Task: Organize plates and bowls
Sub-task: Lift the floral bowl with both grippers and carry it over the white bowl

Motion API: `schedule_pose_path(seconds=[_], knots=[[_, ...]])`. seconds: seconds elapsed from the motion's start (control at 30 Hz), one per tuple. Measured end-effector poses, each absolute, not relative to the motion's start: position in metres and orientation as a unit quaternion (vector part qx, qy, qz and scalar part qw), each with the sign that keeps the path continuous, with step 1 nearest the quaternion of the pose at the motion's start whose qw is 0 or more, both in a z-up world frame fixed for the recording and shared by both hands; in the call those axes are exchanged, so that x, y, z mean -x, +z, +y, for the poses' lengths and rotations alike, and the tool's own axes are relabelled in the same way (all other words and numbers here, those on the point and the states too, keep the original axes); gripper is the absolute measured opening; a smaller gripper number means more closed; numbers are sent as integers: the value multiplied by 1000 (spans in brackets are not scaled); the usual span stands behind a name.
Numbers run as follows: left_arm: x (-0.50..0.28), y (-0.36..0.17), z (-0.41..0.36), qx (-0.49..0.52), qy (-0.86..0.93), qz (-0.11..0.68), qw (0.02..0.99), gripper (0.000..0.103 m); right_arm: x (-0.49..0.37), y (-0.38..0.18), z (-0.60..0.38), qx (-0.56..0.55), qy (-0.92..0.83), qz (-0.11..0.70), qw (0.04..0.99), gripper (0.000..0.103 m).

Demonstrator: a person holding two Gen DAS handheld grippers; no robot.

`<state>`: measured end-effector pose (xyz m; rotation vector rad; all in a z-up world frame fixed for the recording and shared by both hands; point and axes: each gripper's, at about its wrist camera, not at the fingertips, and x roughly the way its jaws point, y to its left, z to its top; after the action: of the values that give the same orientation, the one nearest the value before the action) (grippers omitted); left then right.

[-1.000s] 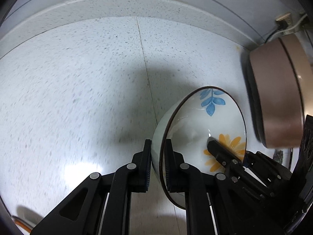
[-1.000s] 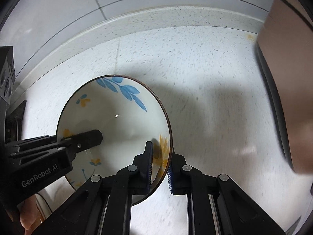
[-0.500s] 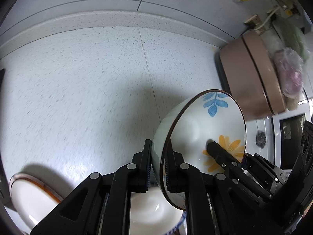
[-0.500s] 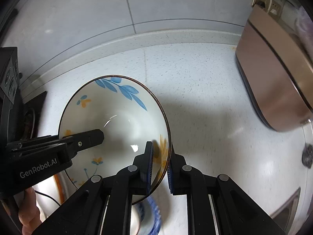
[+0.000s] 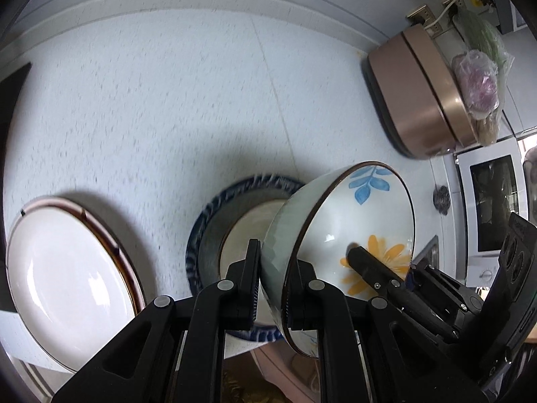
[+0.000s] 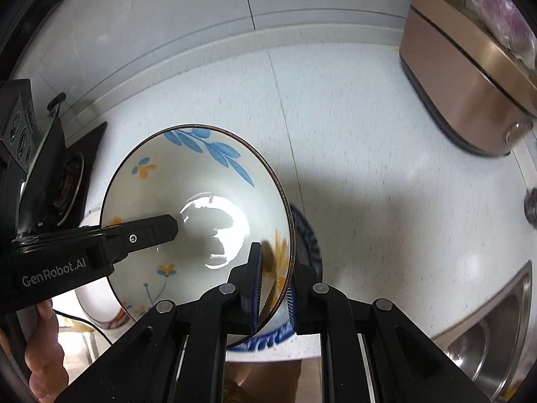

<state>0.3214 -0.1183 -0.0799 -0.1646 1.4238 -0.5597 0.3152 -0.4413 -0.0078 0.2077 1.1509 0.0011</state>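
Both grippers point steeply down over the surface (image 5: 167,107), sharing one bowl between them. Left gripper (image 5: 270,288) pinches the bowl's near-left rim, one finger outside the wall, the other inside. Right gripper (image 6: 273,288) pinches the opposite rim the same way; in the left wrist view its inner finger lies across the orange flower. A hand (image 6: 43,352) shows at the lower left of the right wrist view, under the left gripper's body.

Floral bowl (image 6: 198,208): pale glazed inside, thin brown rim, blue leaf sprig on the far wall, orange flowers near the gripped edges, bright glare on the bottom. It is held in the air, tilted, not touching the surface.

Directly below it, near the front edge of the surface, sits a blue-rimmed bowl (image 5: 208,221) with a pale centre, partly hidden by the floral bowl. A white plate (image 5: 63,278) with a brown rim lies toward the front-left corner, apart from the blue-rimmed bowl.

A rose-gold appliance (image 5: 416,100) stands toward the back right of the surface, a steel sink (image 6: 486,336) at the front right.
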Motion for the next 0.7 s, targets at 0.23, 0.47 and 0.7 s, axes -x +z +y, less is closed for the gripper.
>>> schedule_pose_path(seconds=[0.23, 0.47, 0.7], knots=[[-315, -101, -111, 74, -244, 657, 709, 9, -314, -26, -442, -114, 2, 561, 820, 13], [-317, -115, -107, 78, -240, 667, 701, 9, -330, -45, -439, -116, 5, 576, 809, 12], [-317, -116, -110, 72, -246, 667, 700, 9, -337, -51, -443, -122, 11, 579, 806, 13]])
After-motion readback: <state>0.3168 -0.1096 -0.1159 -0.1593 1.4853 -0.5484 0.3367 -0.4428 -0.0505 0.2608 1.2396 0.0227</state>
